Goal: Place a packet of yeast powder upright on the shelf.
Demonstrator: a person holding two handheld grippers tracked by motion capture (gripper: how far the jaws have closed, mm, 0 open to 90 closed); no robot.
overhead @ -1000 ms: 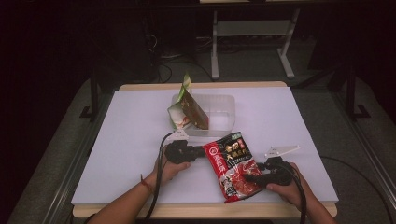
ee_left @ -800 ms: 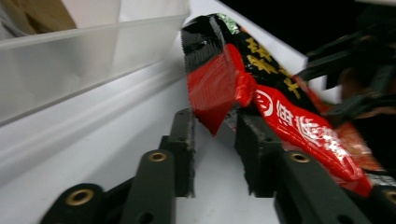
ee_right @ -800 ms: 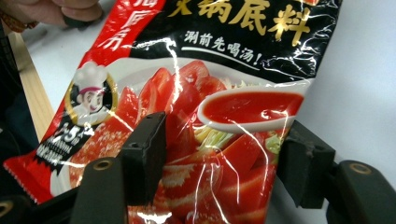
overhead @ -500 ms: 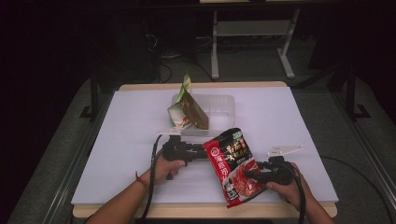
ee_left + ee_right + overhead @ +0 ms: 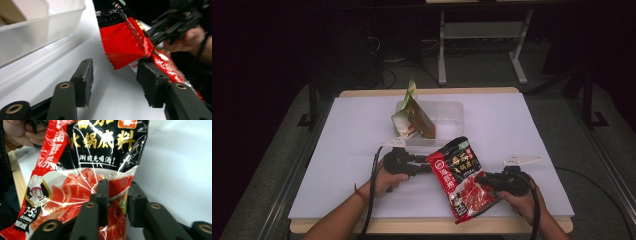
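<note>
A red and black soup-base packet (image 5: pixel 460 176) is held off the white table near its front edge. My right gripper (image 5: pixel 486 181) is shut on its lower right edge; in the right gripper view the jaws (image 5: pixel 117 192) pinch the foil of the packet (image 5: pixel 100 150). My left gripper (image 5: pixel 426 165) sits at the packet's left edge and is open. In the left gripper view its pads (image 5: pixel 86 80) stand wide apart, with a corner of the packet (image 5: pixel 122 42) hanging just beyond them and touching neither. Farther off there, the right gripper (image 5: pixel 160 32) grips the foil.
A clear plastic tub (image 5: pixel 447 112) stands at the back middle of the table (image 5: pixel 337 150), with a green and white packet (image 5: pixel 411 117) leaning at its left end. The tub's wall (image 5: pixel 37 30) is close on the left in the left gripper view.
The packet has risen and tilted slightly in the right gripper. The left gripper has shifted a little to the left along the packet's edge.
</note>
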